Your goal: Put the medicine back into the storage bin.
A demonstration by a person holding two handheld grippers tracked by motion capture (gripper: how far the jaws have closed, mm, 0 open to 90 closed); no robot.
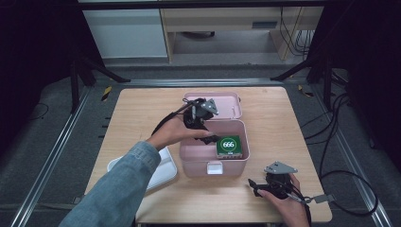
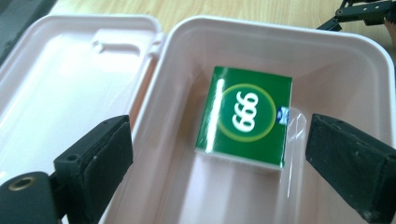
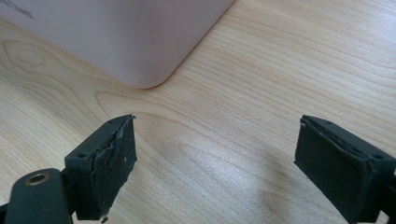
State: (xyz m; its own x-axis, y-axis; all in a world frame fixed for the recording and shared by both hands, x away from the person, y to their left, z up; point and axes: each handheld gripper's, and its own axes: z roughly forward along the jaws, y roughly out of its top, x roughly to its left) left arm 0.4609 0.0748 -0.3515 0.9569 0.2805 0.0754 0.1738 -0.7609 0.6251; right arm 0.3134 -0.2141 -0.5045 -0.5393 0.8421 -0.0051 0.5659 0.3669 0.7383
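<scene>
Left gripper (image 1: 204, 124) held at arm's length in left hand (image 1: 176, 132), forearm in denim sleeve (image 1: 118, 187) angled up from lower left; jaws spread wide, empty. Right gripper (image 1: 259, 187) held low in right hand (image 1: 283, 201), jaws parted wide, empty, pointing left.

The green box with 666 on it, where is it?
The green box lies flat inside the open pink case, toward its right side in the high view, just below the open left gripper.

A lab-like recording rig: wooden table (image 1: 142, 101) between black frame struts (image 1: 78, 78), floor cables (image 1: 350, 137).
</scene>
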